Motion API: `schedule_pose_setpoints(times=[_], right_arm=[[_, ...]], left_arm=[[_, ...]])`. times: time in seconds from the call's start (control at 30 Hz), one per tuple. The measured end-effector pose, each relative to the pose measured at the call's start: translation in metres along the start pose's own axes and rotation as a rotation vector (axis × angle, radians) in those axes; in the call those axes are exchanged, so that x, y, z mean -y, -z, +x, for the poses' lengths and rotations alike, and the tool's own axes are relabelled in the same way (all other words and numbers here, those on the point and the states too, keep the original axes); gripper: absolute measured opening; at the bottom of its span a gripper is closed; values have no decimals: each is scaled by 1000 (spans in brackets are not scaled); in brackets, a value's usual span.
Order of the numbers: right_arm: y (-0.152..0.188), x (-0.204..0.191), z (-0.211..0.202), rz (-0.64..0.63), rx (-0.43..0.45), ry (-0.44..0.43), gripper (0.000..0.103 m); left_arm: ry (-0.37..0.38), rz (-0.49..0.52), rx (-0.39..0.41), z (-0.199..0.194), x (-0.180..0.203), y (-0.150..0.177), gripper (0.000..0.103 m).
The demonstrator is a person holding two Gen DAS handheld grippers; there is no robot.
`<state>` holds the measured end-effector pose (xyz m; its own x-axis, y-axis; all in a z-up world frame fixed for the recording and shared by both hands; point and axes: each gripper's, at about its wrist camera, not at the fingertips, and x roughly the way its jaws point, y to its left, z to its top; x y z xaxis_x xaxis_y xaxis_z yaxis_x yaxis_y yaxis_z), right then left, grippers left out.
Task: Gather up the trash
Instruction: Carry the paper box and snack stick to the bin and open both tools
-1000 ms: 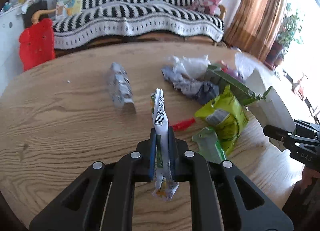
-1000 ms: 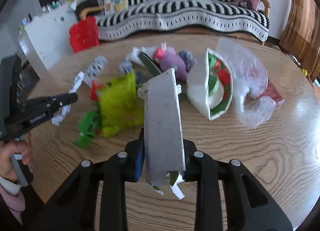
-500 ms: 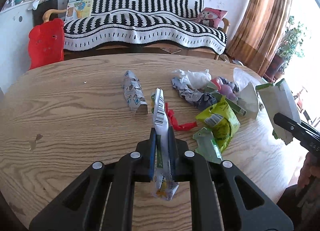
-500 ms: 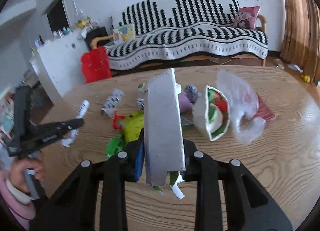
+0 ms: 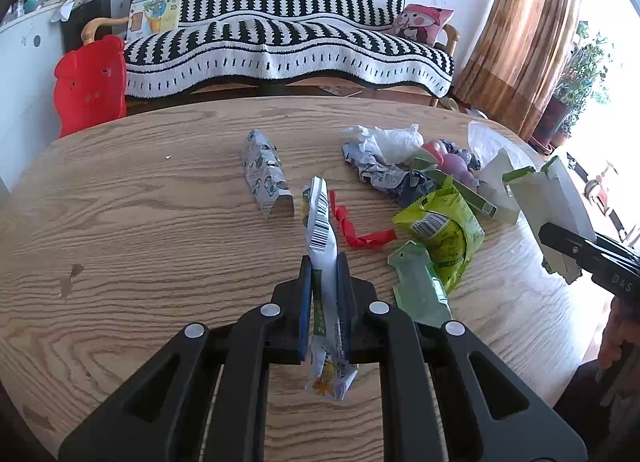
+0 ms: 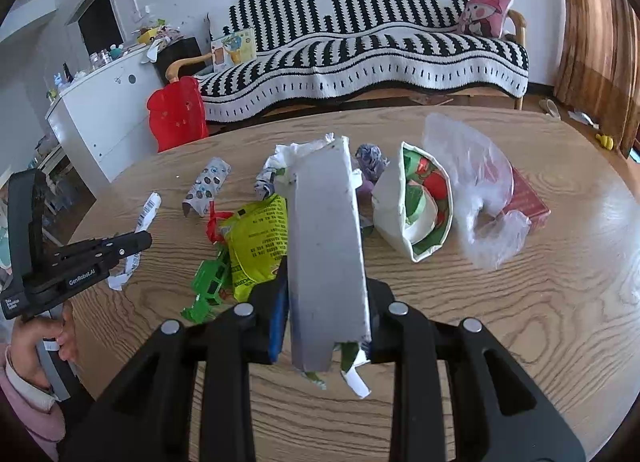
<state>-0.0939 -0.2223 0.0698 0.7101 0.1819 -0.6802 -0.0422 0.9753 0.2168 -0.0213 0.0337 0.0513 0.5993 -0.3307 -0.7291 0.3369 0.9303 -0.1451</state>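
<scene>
Left tongs [image 5: 324, 262] gripping barcoded wrapper [image 5: 322, 221], right tongs [image 6: 326, 294] gripping grey carton [image 6: 326, 229], red packet [image 6: 528, 201], perhaps, only in right view.

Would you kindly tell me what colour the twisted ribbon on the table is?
The ribbon is red; the left wrist view shows it best.

The bench [image 5: 132, 229] is wood with a strong wavy grain and a slight sheen. The wrapper [image 5: 322, 229] looks like thin glossy printed plastic film, the carton [image 6: 326, 246] is matt grey cardboard with torn edges. The green snack bag [image 6: 260, 240] is shiny and crinkled, the clear bag [image 6: 476, 189] is thin filmy plastic. The sofa cover [image 5: 288, 49] is woven cloth, striped. Both grippers are matt black plastic with metal screw heads.
</scene>
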Motion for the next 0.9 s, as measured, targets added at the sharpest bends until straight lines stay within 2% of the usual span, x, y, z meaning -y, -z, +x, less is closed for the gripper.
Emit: schedule_pose_setpoints(times=[0.13,0.23,0.3,0.43,0.53,0.57,0.6,0.63,0.7,0.73,0.77,0.83,0.9], right_arm=[[-2,6,-6,35,32,-1,28],[-3,17,-28,94,97,-21,28],[0,34,-60,169,174,-53,28],[25,84,-126,293,279,-51,28],[66,144,-185,385,305,19,28],[77,159,-198,407,308,40,28],[93,176,-215,436,309,67,28],[109,191,-228,463,307,90,28],[152,226,-252,549,291,133,28],[168,237,-256,582,280,142,29],[190,252,-260,630,264,152,28],[230,273,-258,708,217,170,28],[272,291,-244,799,138,159,29]], left_arm=[[33,6,31,-10,16,-2,11],[83,21,54,-23,41,-4,11],[116,49,80,-36,65,-6,11],[247,134,105,-58,139,-7,11],[382,240,90,-73,217,-1,11],[433,276,68,-75,244,4,11],[523,326,9,-72,283,15,11],[581,352,-43,-68,308,25,11],[701,397,-205,-49,368,54,11],[733,410,-287,-36,394,72,11],[736,428,-339,-25,413,87,11],[698,488,-426,2,449,126,11],[663,530,-495,25,463,156,11]])
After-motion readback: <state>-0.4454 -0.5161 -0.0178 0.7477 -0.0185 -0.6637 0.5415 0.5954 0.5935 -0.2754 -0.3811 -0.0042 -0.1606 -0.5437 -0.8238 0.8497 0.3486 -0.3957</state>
